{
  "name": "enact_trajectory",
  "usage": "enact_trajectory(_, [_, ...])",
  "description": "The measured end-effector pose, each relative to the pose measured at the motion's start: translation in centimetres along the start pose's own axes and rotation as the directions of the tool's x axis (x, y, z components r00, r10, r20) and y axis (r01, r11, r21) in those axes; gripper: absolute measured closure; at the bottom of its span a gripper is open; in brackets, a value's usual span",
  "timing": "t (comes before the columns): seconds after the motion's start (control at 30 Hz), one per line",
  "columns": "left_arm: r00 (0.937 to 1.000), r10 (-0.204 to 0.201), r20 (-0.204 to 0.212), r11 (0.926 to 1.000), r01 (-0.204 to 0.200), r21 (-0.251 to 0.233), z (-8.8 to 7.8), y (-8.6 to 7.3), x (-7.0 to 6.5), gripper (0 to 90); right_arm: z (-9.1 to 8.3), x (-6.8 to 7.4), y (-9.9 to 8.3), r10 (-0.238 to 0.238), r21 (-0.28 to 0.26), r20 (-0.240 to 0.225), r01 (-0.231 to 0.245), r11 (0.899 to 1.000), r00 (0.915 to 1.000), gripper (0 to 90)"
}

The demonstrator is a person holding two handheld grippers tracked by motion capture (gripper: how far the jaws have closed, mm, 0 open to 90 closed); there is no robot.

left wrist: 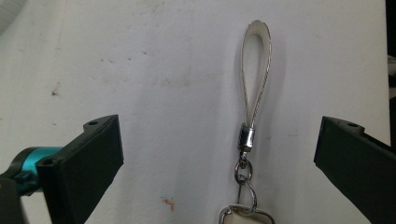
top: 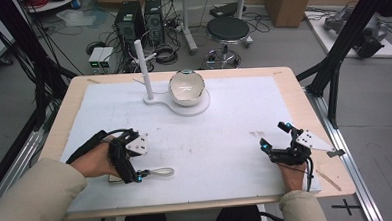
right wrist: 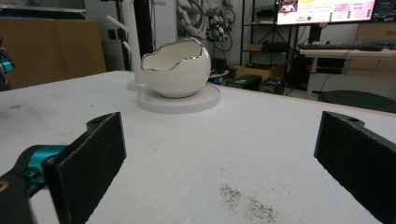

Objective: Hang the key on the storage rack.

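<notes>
A white strap loop (left wrist: 255, 79) with a metal clasp (left wrist: 246, 137) and key ring lies flat on the white mat. My left gripper (left wrist: 222, 135) is open, its jaws wide apart on either side of the strap and not touching it. From above, the left gripper (top: 134, 160) sits at the front left, with the strap (top: 159, 171) pointing right from it. My right gripper (top: 274, 136) rests open at the front right, nothing between its jaws (right wrist: 219, 135). A white egg-shaped bowl (top: 186, 86) (right wrist: 175, 70) stands on a round white base (top: 200, 108) at the back centre.
A white upright post (top: 143, 68) rises from the same base, left of the bowl. The white mat (top: 225, 134) covers a wooden table (top: 293, 81). A black frame leg (top: 332, 69) stands beyond the right edge. Dark specks (right wrist: 243, 198) mark the mat near my right gripper.
</notes>
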State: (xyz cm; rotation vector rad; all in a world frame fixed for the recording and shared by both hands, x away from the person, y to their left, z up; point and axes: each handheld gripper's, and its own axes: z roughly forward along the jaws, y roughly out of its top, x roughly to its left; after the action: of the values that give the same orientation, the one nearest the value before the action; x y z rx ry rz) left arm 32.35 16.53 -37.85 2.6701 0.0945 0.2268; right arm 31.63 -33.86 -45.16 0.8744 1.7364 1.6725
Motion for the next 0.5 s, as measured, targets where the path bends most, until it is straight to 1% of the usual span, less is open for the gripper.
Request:
enact_trajectory(0.03, [1.0,0.005,-0.004,1.0,-0.005,0.007,0.1,0.0,0.0,1.7,0.0,0.0,0.0,0.0,0.0,0.0,0.0,1.0,1.0,1.2])
enact_trajectory(0.07, [1.0,0.004,0.004,0.9999,-0.004,0.011,0.4,0.1,-0.1,1.7,0.0,0.0,0.0,0.001,0.0,0.0,-0.001,1.0,1.0,1.2])
enact_trajectory(0.13, [0.9997,0.019,0.016,0.9993,-0.02,0.032,0.8,0.3,-0.2,2.5,0.0,0.0,0.0,-0.001,-0.002,0.0,0.001,1.0,1.0,1.2])
enact_trajectory(0.17, [0.9997,0.017,0.015,0.9994,-0.017,0.03,0.9,0.3,-0.3,2.7,0.0,0.0,0.0,0.001,0.0,-0.001,-0.001,1.0,1.0,1.2])
enact_trajectory(0.2, [0.9996,0.024,0.017,0.9989,-0.025,0.039,1.1,0.4,-0.4,2.7,0.0,0.0,0.0,0.001,0.0,-0.001,-0.001,1.0,1.0,1.2])
enact_trajectory(0.37, [0.9991,0.021,0.038,0.9975,-0.023,0.067,1.7,0.6,-0.4,3.0,0.0,0.0,0.0,0.002,0.0,-0.003,-0.002,1.0,1.0,1.2])
enact_trajectory(0.4, [0.9989,0.02,0.042,0.9975,-0.023,0.067,1.8,0.6,-0.4,5.3,0.0,0.0,0.0,0.001,0.0,-0.001,-0.001,1.0,1.0,1.2])
enact_trajectory(0.43, [0.9982,0.024,0.055,0.9969,-0.028,0.073,1.8,0.6,-0.3,8.2,0.0,0.0,0.0,0.001,0.0,-0.001,-0.001,1.0,1.0,1.2])
enact_trajectory(0.47, [0.9979,0.016,0.063,0.9973,-0.02,0.071,1.9,0.7,-0.3,9.1,0.0,0.0,0.0,-0.001,0.0,-0.001,0.001,1.0,1.0,1.2])
enact_trajectory(0.5, [0.9976,0.022,0.066,0.9961,-0.028,0.084,2.0,0.7,-0.2,9.1,0.0,0.0,0.0,0.003,0.001,-0.002,-0.003,1.0,1.0,1.2])
